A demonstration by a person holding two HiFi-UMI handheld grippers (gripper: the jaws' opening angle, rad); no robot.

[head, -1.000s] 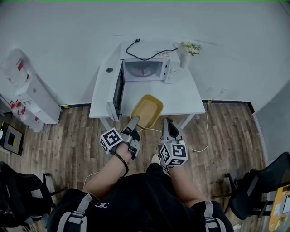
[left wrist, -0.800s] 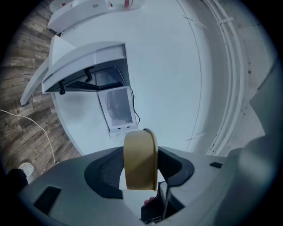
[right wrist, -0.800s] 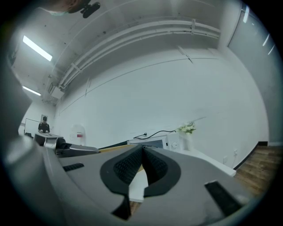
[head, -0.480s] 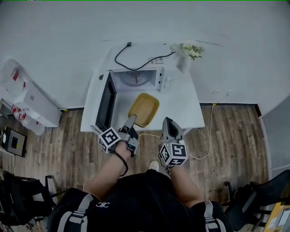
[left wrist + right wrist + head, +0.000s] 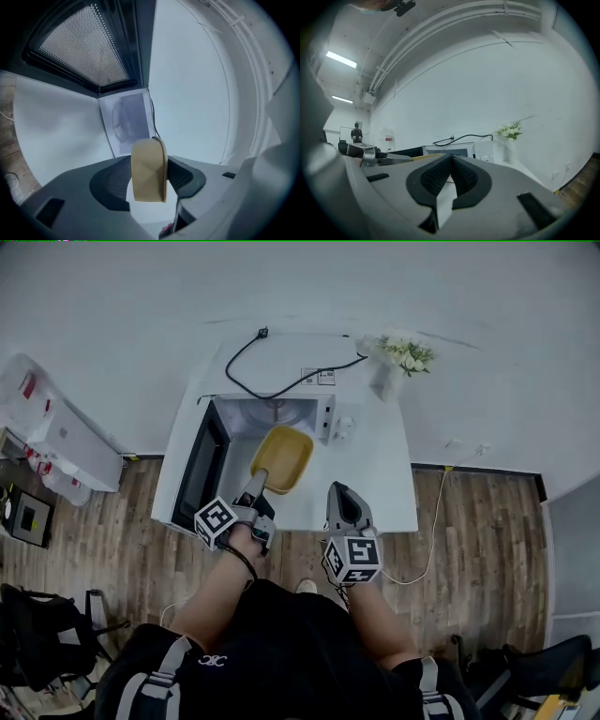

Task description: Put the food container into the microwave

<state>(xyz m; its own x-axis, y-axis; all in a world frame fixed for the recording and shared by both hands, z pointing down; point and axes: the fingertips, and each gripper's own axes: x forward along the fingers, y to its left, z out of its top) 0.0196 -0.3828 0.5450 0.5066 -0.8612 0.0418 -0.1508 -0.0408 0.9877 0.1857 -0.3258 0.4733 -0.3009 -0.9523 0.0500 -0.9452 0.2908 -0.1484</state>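
A shallow yellow food container point(image 5: 281, 457) hangs over the white table point(image 5: 380, 479), right in front of the open microwave point(image 5: 274, 412). Its far end reaches the cavity's mouth. My left gripper point(image 5: 255, 487) is shut on the container's near rim. In the left gripper view the rim point(image 5: 149, 171) sits clamped between the pads, with the cavity point(image 5: 126, 123) straight ahead and the door point(image 5: 89, 51) above. My right gripper point(image 5: 341, 495) hovers at the table's front edge, shut with nothing in it; its pads point(image 5: 440, 177) touch.
The microwave door point(image 5: 195, 474) swings out to the left over the table's edge. A black cable point(image 5: 272, 381) lies on top of the microwave. A vase of white flowers point(image 5: 401, 357) stands at the back right. A white water dispenser point(image 5: 56, 432) stands on the floor, left.
The person has stepped closer to the table. My left gripper has carried the container forward from the table's front to the microwave's mouth. The right gripper followed, staying shut.
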